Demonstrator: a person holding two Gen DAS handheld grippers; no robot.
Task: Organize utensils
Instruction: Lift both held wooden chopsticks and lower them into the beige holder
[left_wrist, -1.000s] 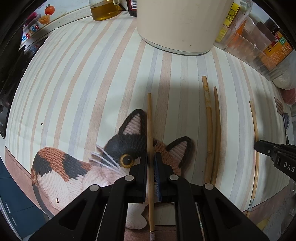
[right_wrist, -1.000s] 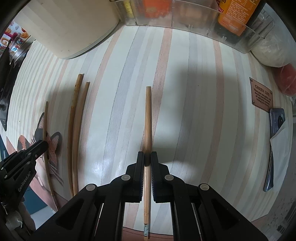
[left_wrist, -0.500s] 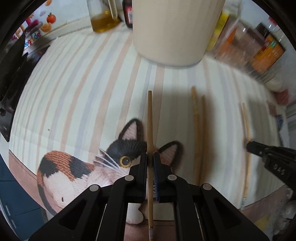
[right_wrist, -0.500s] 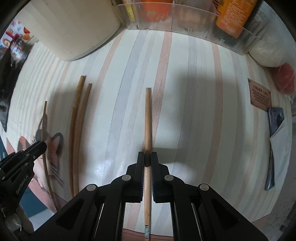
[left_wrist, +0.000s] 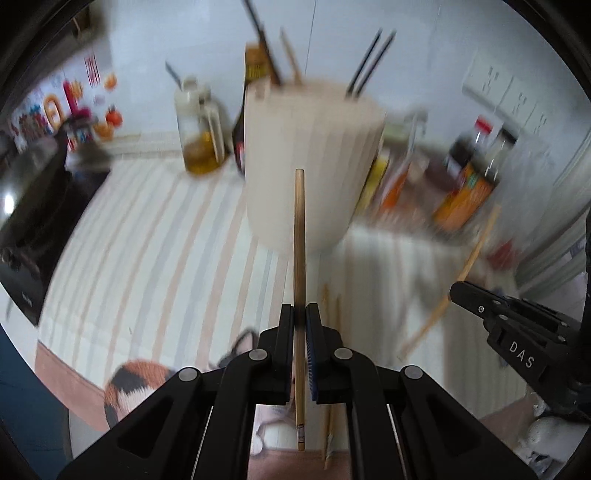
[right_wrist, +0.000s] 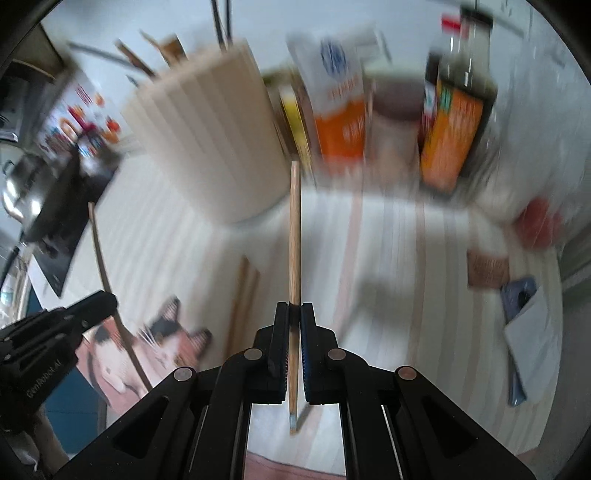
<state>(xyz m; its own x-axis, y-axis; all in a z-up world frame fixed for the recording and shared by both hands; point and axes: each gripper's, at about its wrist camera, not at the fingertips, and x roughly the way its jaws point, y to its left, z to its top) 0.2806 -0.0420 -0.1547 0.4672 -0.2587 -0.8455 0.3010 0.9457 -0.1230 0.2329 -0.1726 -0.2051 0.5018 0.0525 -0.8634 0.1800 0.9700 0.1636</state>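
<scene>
Both chopsticks had risen off the striped cloth (left_wrist: 155, 236): the left gripper (left_wrist: 300, 317) clamped one chopstick (left_wrist: 299, 236), the right gripper (right_wrist: 290, 314) another (right_wrist: 294, 229) (both tilted toward the ribbed holder (left_wrist: 314, 155)); two chopsticks (left_wrist: 330, 306) stayed down.

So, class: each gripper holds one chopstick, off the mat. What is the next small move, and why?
Probably carry both toward the open top of the cream holder. The left gripper and right gripper each clamp a chopstick pointing at it, and utensils already stand inside. Two chopsticks remain on the mat.
</scene>
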